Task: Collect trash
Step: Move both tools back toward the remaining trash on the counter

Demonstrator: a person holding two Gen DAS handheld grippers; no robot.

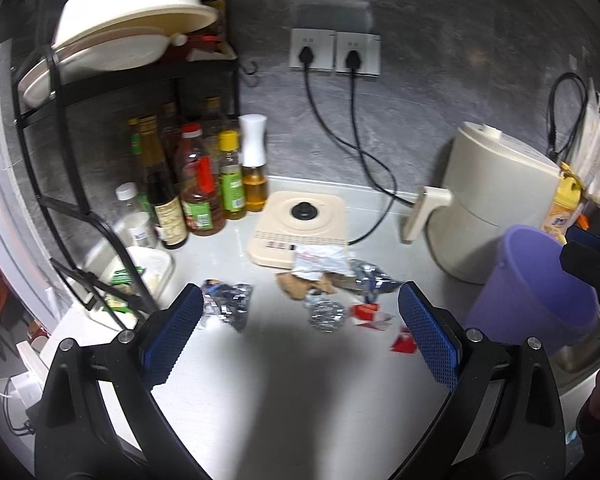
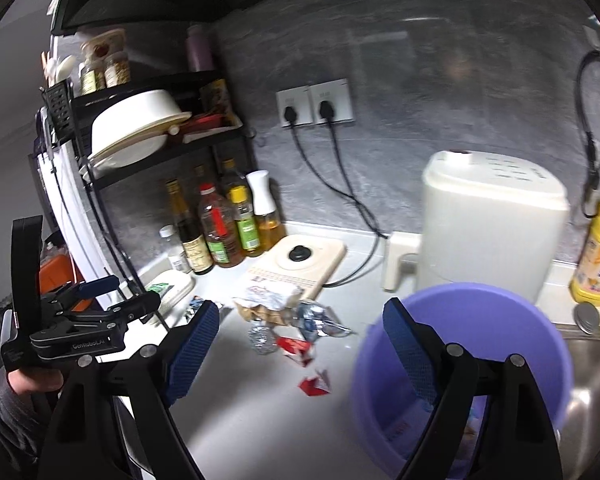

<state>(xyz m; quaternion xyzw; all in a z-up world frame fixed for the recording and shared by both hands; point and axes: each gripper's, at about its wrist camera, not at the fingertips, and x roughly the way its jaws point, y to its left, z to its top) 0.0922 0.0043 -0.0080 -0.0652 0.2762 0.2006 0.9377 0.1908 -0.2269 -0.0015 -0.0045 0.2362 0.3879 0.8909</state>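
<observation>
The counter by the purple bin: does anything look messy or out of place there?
Yes. Crumpled foil wrappers, a foil ball and torn red scraps lie loose on the counter; a crumpled white bag overlaps the cream appliance.

Each black gripper [image 1: 300, 334] carries blue ribbed pads [image 1: 171, 338] and silver screws.
</observation>
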